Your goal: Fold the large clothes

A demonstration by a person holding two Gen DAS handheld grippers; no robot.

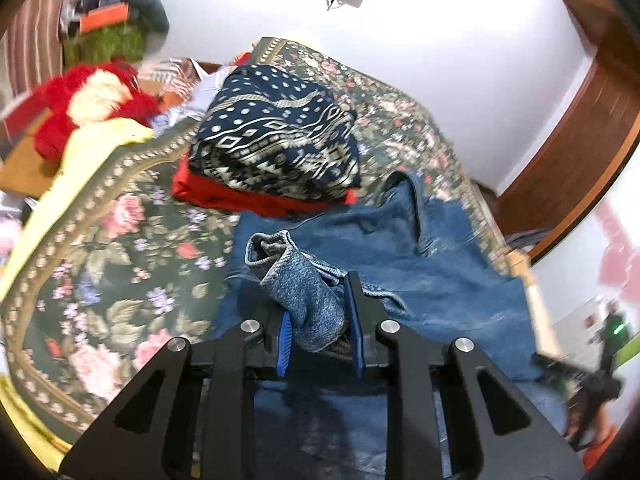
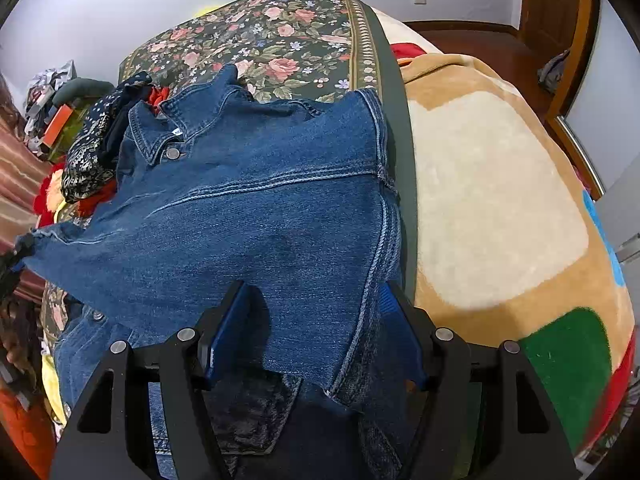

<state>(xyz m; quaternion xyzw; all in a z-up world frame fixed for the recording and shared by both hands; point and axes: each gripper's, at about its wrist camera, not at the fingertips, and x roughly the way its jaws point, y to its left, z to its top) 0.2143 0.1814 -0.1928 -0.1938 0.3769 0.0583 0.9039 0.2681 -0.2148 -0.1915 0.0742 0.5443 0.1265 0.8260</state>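
Denim jacket (image 2: 256, 216) lies spread over the floral bed (image 2: 280, 40), its cuff (image 1: 304, 304) clamped in the left tongs (image 1: 320, 320) and its hem between the right tongs (image 2: 316, 320), apparently clamped; thick bunched cloth may slip free mid-fold.

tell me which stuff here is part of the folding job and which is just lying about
In the job:
denim jacket
left hand-held gripper
right hand-held gripper

Just lying about:
folded patterned cloth
red cloth
red plush toy
tan blanket

Jacket (image 2: 248, 216) on bedspread (image 2: 280, 40), beside clothes stack (image 1: 276, 148)
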